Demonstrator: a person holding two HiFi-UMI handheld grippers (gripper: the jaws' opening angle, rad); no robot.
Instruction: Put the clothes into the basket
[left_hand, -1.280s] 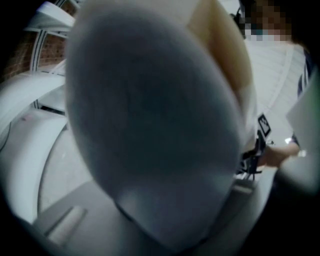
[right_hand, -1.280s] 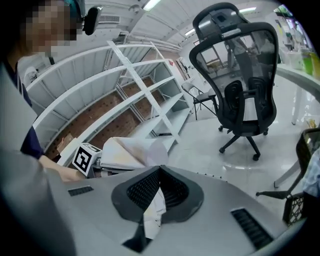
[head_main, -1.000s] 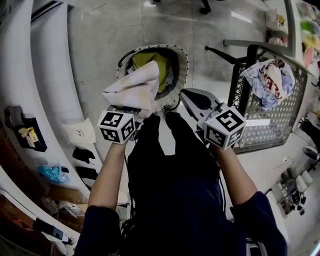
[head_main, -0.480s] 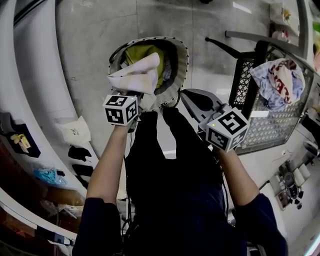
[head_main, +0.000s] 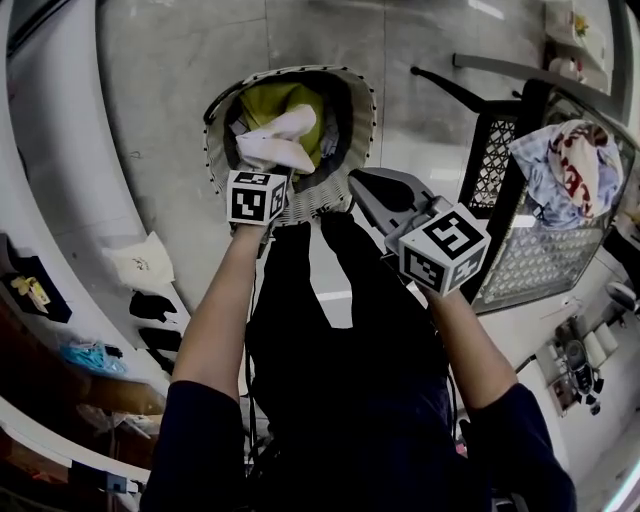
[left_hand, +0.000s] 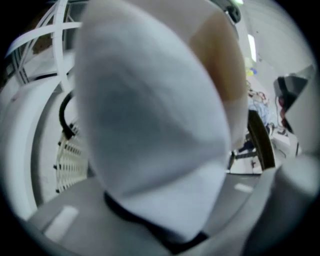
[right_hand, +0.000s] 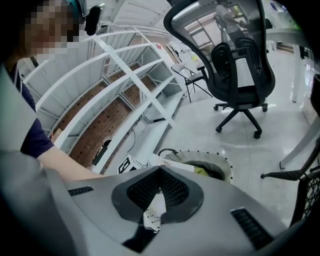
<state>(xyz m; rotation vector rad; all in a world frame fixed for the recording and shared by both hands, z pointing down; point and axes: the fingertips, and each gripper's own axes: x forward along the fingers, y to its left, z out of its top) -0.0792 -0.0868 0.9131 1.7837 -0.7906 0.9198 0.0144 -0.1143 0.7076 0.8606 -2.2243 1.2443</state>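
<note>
Lower now, your left gripper (head_main: 265, 170) hangs over the basket (head_main: 365, 105), with the cloth (head_main: 275, 140) inside its rim. In the left gripper view, the jaws have just been parting and the cloth is between them. In the right gripper view, your right gripper (right_hand: 160, 170) is closed and empty.

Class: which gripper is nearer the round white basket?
Left. Left gripper, jaws just opening around a white cloth, hangs over the round white basket; right gripper sits outside its rim.

Black office chair (right_hand: 240, 70) on pale glossy floor (right_hand: 200, 130); white shelf frame (right_hand: 115, 85) at left, well apart
</note>
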